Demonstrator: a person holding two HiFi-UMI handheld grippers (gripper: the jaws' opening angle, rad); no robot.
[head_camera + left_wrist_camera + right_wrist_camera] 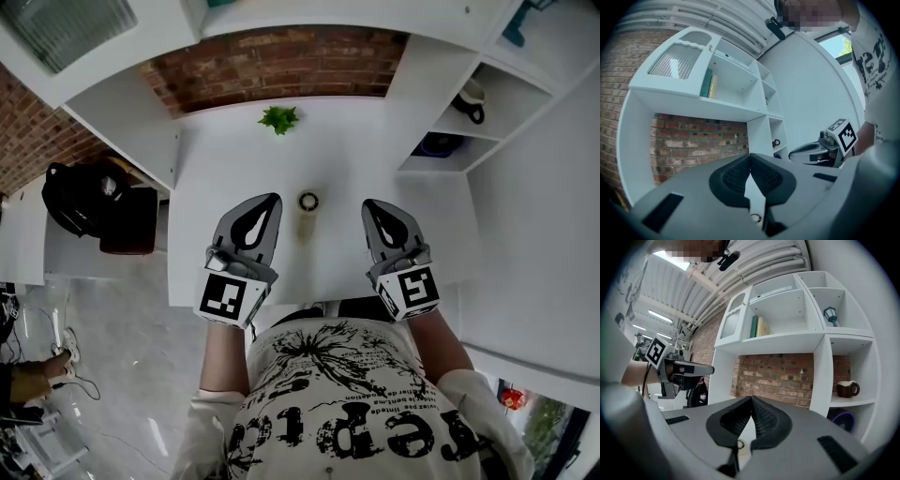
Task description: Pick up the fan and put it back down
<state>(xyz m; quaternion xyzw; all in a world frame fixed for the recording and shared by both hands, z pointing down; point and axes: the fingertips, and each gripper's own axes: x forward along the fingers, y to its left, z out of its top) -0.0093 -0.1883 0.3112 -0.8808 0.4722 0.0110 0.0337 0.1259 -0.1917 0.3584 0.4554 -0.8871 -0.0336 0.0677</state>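
A small cream object with a dark ring on top [307, 214], apparently the fan, stands on the white table [234, 159] midway between my two grippers. The left gripper [272, 198] hovers to its left, jaws shut and empty. To its right the right gripper [367, 203] is also shut with nothing held. In the left gripper view the closed tips [750, 155] meet above the ringed object [755, 217], and the right gripper view shows its closed tips [751, 398] above the same object [739, 444]. Neither gripper touches it.
A small green plant [278, 118] sits at the table's far edge against the brick wall [272, 61]. White shelves on the right hold a mug [846, 388] and a round purple grille [843, 420]. A black bag [80, 197] lies left of the table.
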